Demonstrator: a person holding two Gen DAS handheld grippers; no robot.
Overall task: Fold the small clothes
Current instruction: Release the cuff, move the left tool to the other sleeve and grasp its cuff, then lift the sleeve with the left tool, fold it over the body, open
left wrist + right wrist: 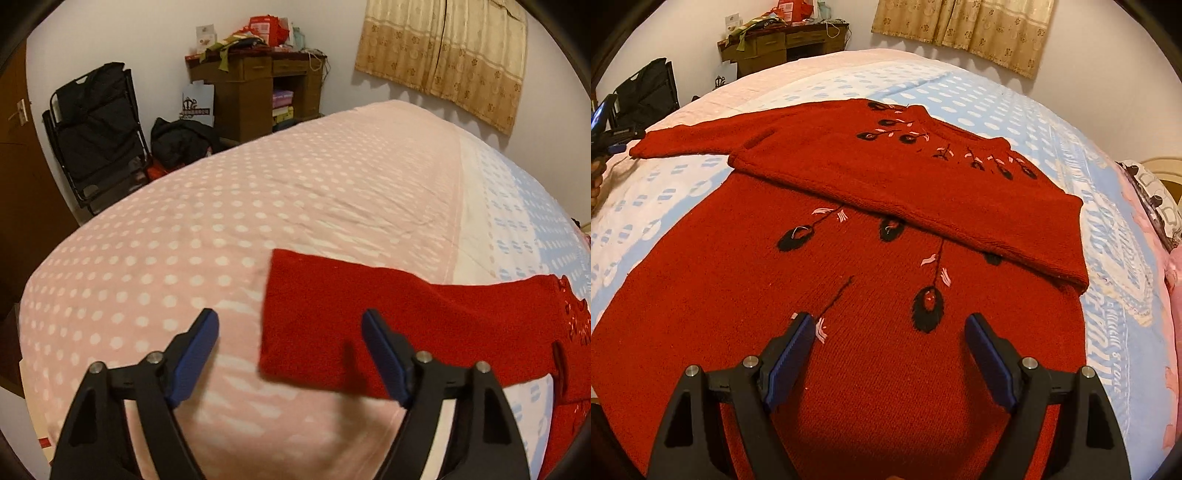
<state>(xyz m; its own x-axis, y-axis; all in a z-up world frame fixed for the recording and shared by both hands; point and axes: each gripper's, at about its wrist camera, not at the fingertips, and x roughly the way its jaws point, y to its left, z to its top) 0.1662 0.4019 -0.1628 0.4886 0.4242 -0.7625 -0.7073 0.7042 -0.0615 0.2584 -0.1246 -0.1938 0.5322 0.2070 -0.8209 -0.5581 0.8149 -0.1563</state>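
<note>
Left wrist view, nearest: left tool (290, 326) released, blue-padded fingers spread wide, nothing between them. It hangs over the bed's pink sheet with white polka dots (207, 229). Just beyond the right finger lies the cuff end of the red knitted sweater's outstretched sleeve (332, 314), flat on the sheet, running off toward frame right, where the sheet turns to a pale blue and white pattern. This view shows only the sleeve and a sliver of the sweater's body at the right edge.

Right wrist view, nearest: right tool (890, 326) also released, fingers spread, empty, above the lower front of the red knitted sweater with black oval and pink stitch embroidery (849, 295). The garment lies flat on the blue and white part of the bed cover (1015, 110). Its other sleeve (942, 206) is folded diagonally across the chest, cuff near the sweater's right-hand edge. The outstretched sleeve extends to frame left, where the left tool appears small at the edge, just beside the cuff; this view alone shows the whole garment and the fold.

Farther back, both views: dark brown wooden desk with piled clutter (258, 85) against the white wall, and beige patterned curtain (450, 55). Left view alone shows the black folding chair (96, 133) and a brown door. Right view alone shows pink bedding at far right.
</note>
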